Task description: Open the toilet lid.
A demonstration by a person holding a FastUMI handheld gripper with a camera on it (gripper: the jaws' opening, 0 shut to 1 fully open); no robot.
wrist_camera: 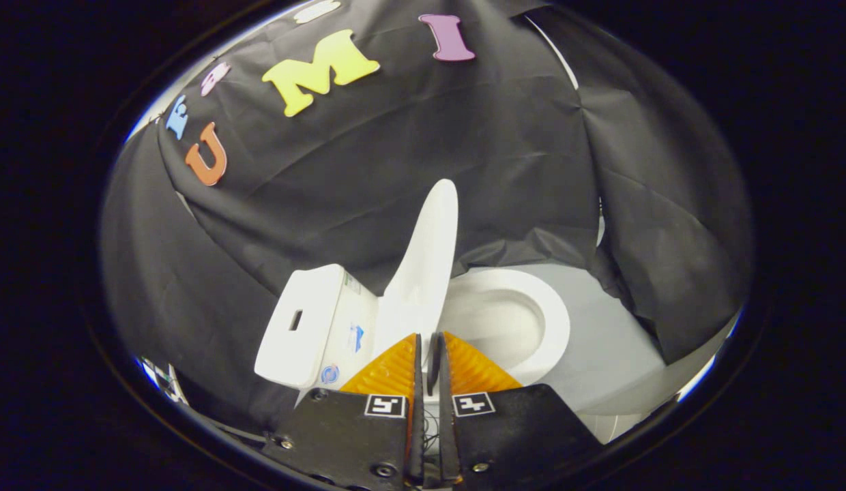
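Hung as a backdrop, creased black cloth point(409, 157), draped down behind and to both sides of a white toilet point(396, 320). Beneath the bowl and to its far side, a patch of pale grey floor point(600, 341).

Raised to near upright, the toilet lid point(426, 273), seen almost edge-on as a tall narrow oval, tip leaning a little toward the bowl side. Beside it, the tank point(307, 327), with a small dark slot in its top and 2 or 3 small stickers on the face toward the lid, too small to make out. On the other side of the lid, the seat ring point(552, 320) lying flat, the bowl point(498, 320) open to view.

Closest to the camera, the gripper point(428, 354), 2 ribbed fingers point(389, 372) drawn close together with a slim gap left between them. Caught in that gap, the lower edge of the raised lid, pinched from both sides as far as can be seen. Behind the fingers, 2 dark plates, each with 1 small square black-and-white marker point(385, 406).
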